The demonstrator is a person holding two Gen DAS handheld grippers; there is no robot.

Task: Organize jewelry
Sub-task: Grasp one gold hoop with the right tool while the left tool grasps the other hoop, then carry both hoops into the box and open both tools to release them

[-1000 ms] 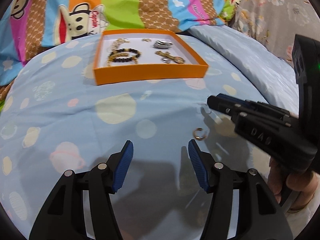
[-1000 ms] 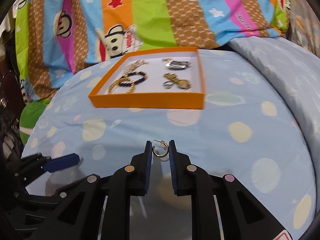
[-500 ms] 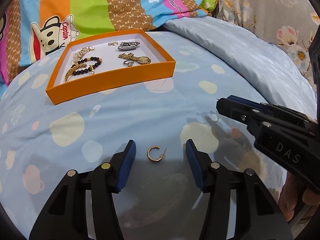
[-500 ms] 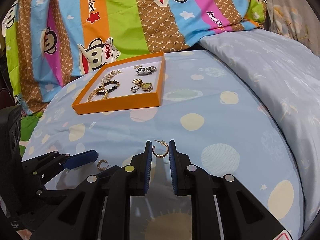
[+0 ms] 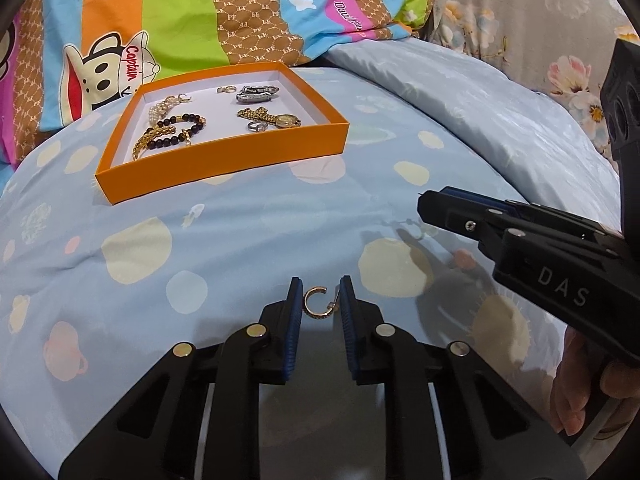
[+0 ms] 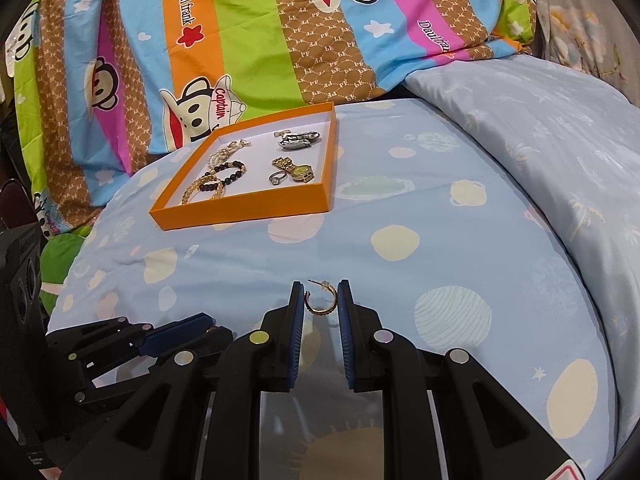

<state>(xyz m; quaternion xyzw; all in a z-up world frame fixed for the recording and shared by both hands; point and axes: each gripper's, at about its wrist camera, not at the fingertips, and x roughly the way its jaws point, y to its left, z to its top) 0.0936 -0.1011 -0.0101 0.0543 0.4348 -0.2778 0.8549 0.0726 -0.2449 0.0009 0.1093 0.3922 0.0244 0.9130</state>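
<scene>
Two gold hoop earrings are in play over a light blue spotted bedsheet. One hoop earring (image 5: 316, 314) sits between the blue pads of my left gripper (image 5: 319, 300). Its jaws are closing and both pads touch the hoop. My right gripper (image 6: 320, 300) is shut on the other hoop earring (image 6: 320, 311), held just above the sheet. In the left wrist view the right gripper (image 5: 424, 200) hangs to the right, a hand behind it. The orange jewelry box (image 5: 224, 168) lies farther back, holding bracelets, watches and a ring.
A bright striped cartoon-monkey blanket (image 6: 248, 40) rises behind the orange box (image 6: 240, 210). A pale blue pillow (image 6: 540, 128) lies at the right. The left gripper (image 6: 180, 328) shows at the lower left of the right wrist view.
My left gripper slid over to straddle the loose hoop, then narrowed its jaws from wide to touching it. The right gripper kept its hoop and shifted slightly.
</scene>
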